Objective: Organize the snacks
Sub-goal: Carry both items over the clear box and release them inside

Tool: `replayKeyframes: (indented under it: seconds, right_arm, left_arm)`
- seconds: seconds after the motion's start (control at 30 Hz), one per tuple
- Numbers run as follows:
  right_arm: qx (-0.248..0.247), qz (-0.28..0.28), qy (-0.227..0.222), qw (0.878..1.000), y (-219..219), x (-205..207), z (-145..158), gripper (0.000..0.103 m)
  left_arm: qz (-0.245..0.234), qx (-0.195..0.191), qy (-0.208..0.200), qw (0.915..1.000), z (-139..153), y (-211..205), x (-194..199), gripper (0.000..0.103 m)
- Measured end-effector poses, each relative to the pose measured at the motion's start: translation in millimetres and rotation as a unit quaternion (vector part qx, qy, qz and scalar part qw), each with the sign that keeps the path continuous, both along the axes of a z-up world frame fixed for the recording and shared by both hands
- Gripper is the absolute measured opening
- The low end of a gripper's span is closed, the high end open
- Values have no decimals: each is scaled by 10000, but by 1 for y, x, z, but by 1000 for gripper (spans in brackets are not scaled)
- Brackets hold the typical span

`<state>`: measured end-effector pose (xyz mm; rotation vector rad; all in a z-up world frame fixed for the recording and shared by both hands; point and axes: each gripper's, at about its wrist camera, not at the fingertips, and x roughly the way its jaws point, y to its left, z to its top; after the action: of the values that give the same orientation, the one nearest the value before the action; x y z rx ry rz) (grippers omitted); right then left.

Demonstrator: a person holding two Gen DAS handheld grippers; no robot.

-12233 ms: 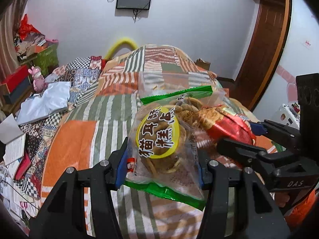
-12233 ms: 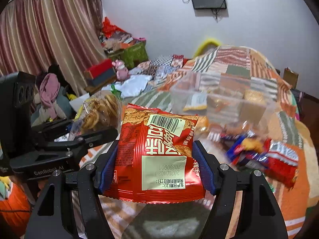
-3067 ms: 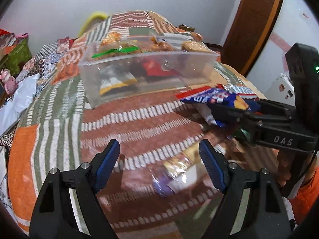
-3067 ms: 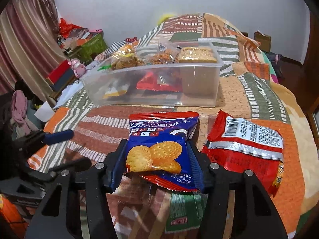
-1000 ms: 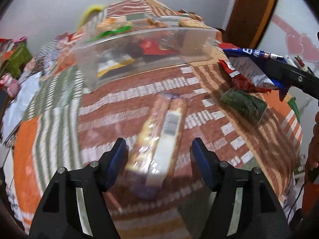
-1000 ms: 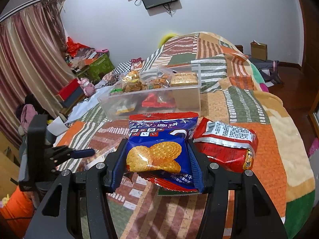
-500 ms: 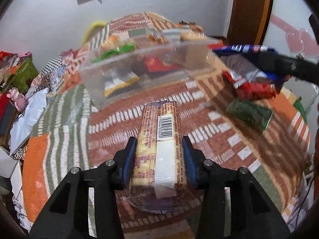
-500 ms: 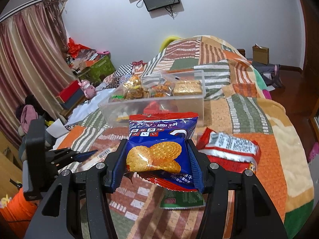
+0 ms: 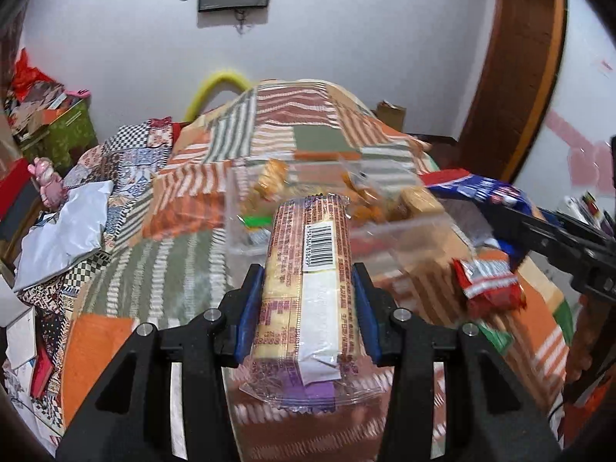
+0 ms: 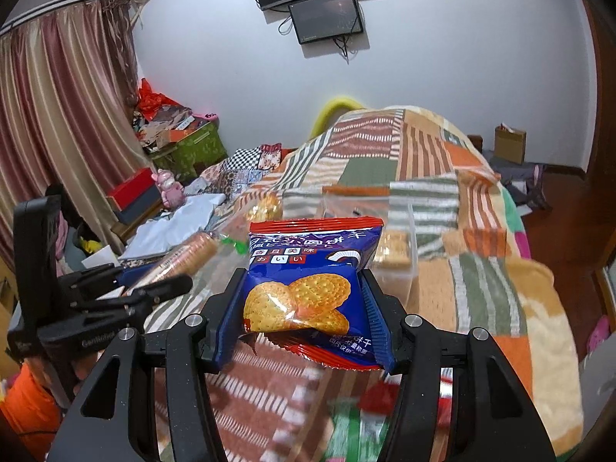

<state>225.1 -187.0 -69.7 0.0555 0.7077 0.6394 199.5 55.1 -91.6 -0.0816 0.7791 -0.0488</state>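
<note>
My left gripper [image 9: 308, 308] is shut on a long clear-wrapped cracker pack [image 9: 308, 288] with a barcode, held above the bed in front of the clear plastic box [image 9: 385, 231] that holds several snacks. My right gripper [image 10: 304, 319] is shut on a blue biscuit bag [image 10: 308, 288], held up before the same box [image 10: 400, 231]. The left gripper and its cracker pack [image 10: 184, 258] show at the left of the right wrist view. The blue bag [image 9: 481, 188] shows at the right of the left wrist view.
A red snack bag [image 9: 485, 285] and a green packet [image 9: 496, 335] lie on the striped patchwork blanket [image 9: 154, 281] at the right. Clutter, a pink toy [image 9: 48, 184] and boxes sit at the left. A wooden door [image 9: 516, 69] is at the right.
My left gripper closed on the cracker pack and lifted it off the blanket toward the box. My right gripper rose with the blue bag and moved closer to the box.
</note>
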Motion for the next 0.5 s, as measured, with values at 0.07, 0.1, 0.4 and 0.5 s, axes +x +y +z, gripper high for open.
replayKeyframes:
  seconds: [0.07, 0.1, 0.4, 0.5]
  right_arm:
    - [-58, 16, -41, 10000, 5, 9, 2, 53]
    - [-89, 22, -64, 9999, 7, 12, 2, 53]
    - [-414, 134, -30, 9990, 41, 57, -7, 53]
    - [-691, 130, -53, 9975, 54, 72, -14, 53]
  left_arm:
    - [109, -84, 45, 9999, 0, 11, 14, 45]
    - [151, -129, 69, 9998, 0, 15, 21, 45]
    - [97, -176, 186, 9996, -5, 19, 71, 45]
    - [4, -102, 177, 9998, -4, 11, 88, 45]
